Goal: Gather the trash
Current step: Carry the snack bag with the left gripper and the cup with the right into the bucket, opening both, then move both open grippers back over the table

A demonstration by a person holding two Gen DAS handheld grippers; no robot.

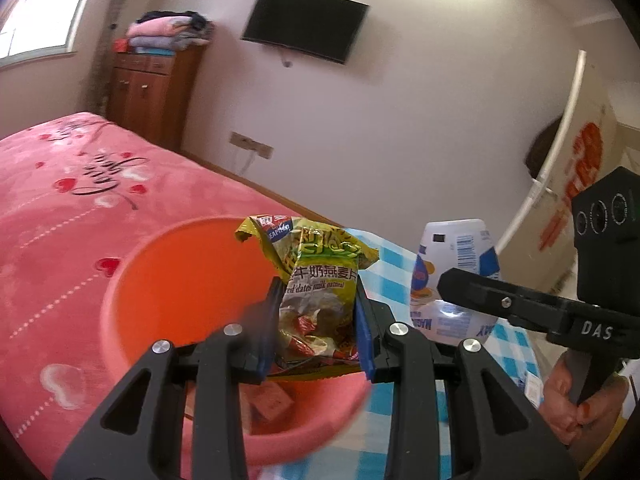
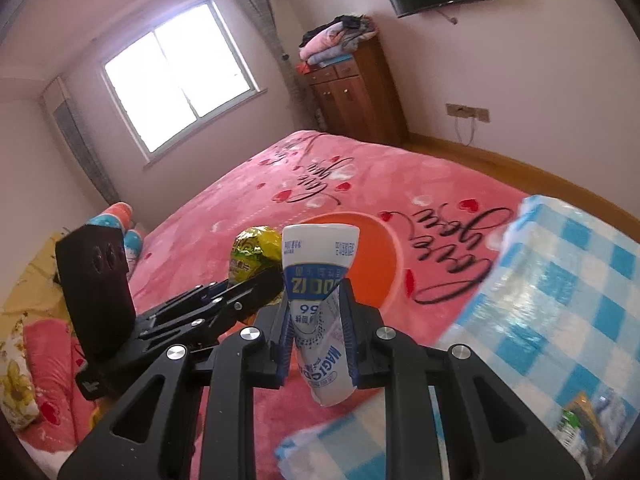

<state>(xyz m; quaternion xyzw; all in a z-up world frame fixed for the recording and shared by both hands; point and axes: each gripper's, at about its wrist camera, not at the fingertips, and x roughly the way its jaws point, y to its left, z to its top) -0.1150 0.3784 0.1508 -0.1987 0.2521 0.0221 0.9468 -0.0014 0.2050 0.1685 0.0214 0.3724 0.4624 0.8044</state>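
Jaws clamp an oatmeal packet (image 1: 318,300) and milk carton (image 2: 322,312) above the basin (image 1: 176,280) holding 1 box (image 1: 272,400).

You stood in a bedroom with pale walls (image 2: 500,80) and a bright window (image 2: 180,76). A bed (image 2: 360,184) under a pink heart-print blanket filled the middle. A wooden cabinet (image 2: 360,92) stacked with folded clothes (image 2: 336,40) stood against the wall beside a mounted dark television (image 1: 306,26). Wood flooring (image 2: 520,164) ran along the baseboard.
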